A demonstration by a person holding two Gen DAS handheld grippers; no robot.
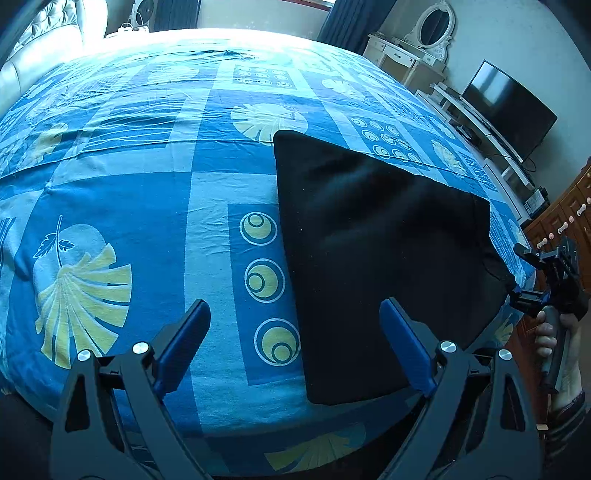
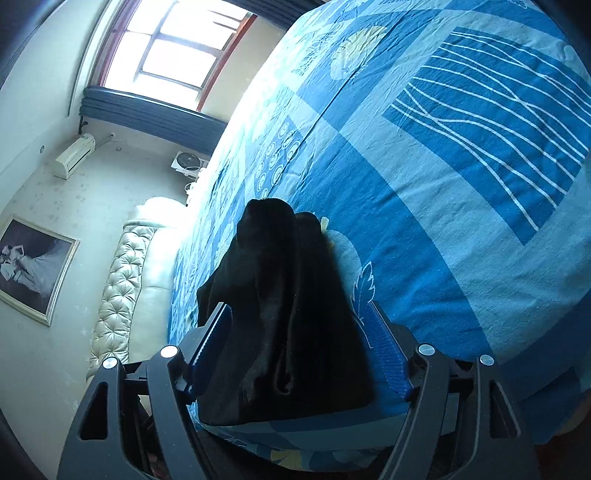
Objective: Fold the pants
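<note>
Pants, black soft fabric [image 1: 373, 251], lie folded into a flat slab on the right part of the bed with the blue patterned sheet [image 1: 147, 192], near edge close to the bed's near side, far corner reaching toward the middle. Left claw [image 1: 295, 343] hovers above the near edge of the bed, blue-padded fingers [image 1: 184, 339] wide apart, holding nothing; its right finger sits over the pants' near left portion, the left finger over bare sheet. Right claw [image 1: 532, 277] seen in left wrist view at the right edge of the bed, at the pants' right corner, held by a hand [image 1: 550, 332]. In right wrist view the right claw [image 2: 299, 350] has a bunched ridge of the black pants [image 2: 288, 314] between its blue fingers [image 2: 384, 350]; fingers are spread fairly wide with cloth filling the gap, cannot tell whether they press on it. Beyond the bed: black flat TV [image 1: 509, 107] on a white stand far right, white oval mirror [image 1: 436, 22], cream tufted headboard [image 2: 122, 280], framed picture [image 2: 33, 266], window [image 2: 173, 48].
</note>
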